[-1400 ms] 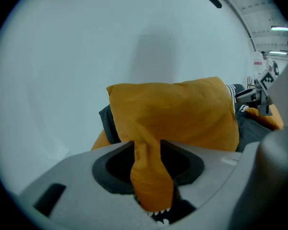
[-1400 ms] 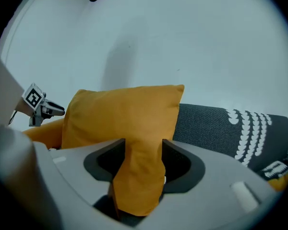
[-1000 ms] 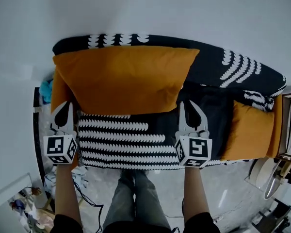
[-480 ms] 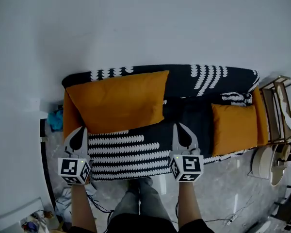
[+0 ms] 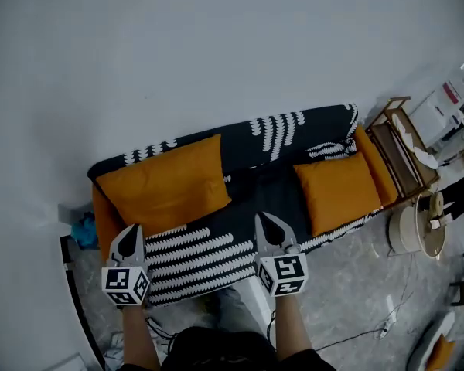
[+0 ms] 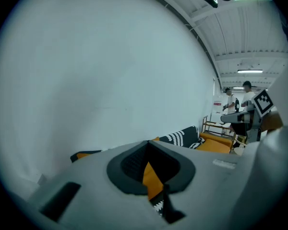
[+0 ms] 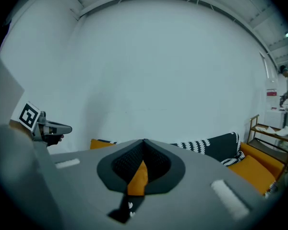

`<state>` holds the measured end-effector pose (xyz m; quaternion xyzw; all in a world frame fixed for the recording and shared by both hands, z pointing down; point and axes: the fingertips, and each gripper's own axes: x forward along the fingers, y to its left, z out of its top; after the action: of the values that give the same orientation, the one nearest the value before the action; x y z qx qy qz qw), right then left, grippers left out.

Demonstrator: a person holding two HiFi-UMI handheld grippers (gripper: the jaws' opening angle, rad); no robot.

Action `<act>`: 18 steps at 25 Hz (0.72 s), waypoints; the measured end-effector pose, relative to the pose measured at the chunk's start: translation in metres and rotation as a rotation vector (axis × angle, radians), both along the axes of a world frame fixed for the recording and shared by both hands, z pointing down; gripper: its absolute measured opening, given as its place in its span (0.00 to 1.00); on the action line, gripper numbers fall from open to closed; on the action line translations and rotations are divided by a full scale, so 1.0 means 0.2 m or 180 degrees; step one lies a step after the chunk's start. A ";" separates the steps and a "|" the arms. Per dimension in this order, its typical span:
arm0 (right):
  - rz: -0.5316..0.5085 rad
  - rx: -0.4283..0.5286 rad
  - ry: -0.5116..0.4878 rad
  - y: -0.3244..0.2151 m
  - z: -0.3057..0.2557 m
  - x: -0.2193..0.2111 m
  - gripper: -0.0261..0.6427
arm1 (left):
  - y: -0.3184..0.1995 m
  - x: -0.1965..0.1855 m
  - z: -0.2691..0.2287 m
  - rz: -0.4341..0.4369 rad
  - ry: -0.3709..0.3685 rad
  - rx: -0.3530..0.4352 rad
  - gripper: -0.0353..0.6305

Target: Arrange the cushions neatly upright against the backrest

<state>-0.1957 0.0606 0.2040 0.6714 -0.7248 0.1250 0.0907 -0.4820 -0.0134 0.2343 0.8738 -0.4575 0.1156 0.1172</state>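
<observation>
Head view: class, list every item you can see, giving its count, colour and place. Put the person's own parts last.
sofa: one, black with white pattern, against the wall
large cushion: one, orange, sofa's left end
small cushion: one, orange, sofa's right end
rack: one, wooden, right of the sofa
left gripper: one, grey, fingers shut, empty
right gripper: one, grey, fingers shut, empty

Black patterned sofa (image 5: 193, 257), large orange cushion (image 5: 164, 188) left, small orange cushion (image 5: 336, 192) right
</observation>
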 end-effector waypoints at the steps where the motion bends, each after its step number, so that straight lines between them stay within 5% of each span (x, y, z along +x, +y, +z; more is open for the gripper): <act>1: 0.0020 0.0021 -0.0003 0.04 -0.03 0.01 0.05 | 0.02 0.03 -0.04 0.0061 -0.0005 0.0037 0.05; 10: 0.0242 0.0222 0.0027 0.31 -0.26 0.10 0.05 | 0.19 0.23 -0.28 0.0494 0.0102 0.0283 0.05; 18: 0.0603 0.0153 0.0105 0.49 -0.25 0.27 0.05 | 0.21 0.44 -0.26 0.0786 0.0440 0.0091 0.05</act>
<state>-0.1414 0.1585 0.1533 0.7409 -0.6592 0.1045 0.0742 -0.3945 0.0294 0.1831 0.9309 -0.3389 0.0621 0.1209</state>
